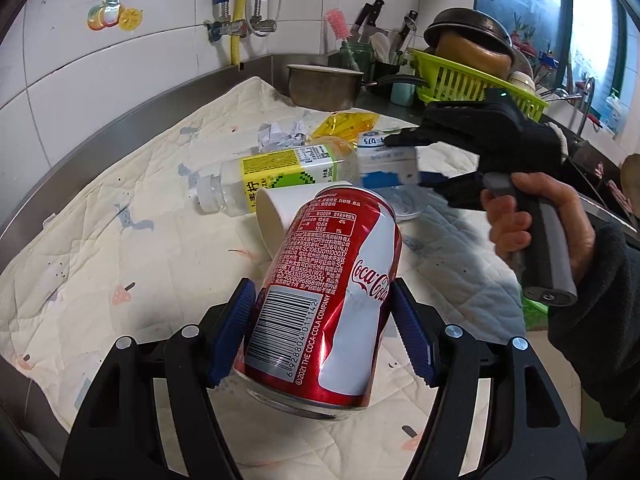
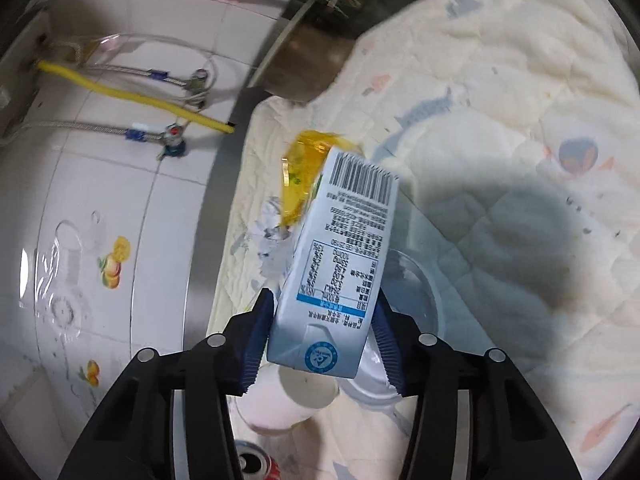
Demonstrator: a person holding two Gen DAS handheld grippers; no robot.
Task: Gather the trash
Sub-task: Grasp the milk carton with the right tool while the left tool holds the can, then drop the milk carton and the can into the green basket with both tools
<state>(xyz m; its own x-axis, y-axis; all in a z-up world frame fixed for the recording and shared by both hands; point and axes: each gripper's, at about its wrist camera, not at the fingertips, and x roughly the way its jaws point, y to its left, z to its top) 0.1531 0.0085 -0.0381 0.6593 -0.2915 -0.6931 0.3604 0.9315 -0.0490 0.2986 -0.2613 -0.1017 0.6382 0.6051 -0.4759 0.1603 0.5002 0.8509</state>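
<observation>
A: Left wrist, nearest first?
B: Left gripper (image 1: 324,332) clamped on red cola can (image 1: 320,300), pads on both sides, can tilted. Behind at 12: paper cup (image 1: 274,216) and clear bottle (image 1: 276,176) lying on the quilted cloth (image 1: 120,248). At 2 o'clock, right gripper (image 1: 404,160) holding a carton (image 1: 386,160); hand (image 1: 536,216) on its grip.
A: Right wrist?
B: Jaws narrow, pinching the blue-white milk carton (image 2: 340,264), lifted off the cloth. Yellow wrapper (image 2: 300,176) and crumpled paper (image 2: 272,248) at 11. Plastic lid (image 2: 416,280) at 3. Can top at 6.
</observation>
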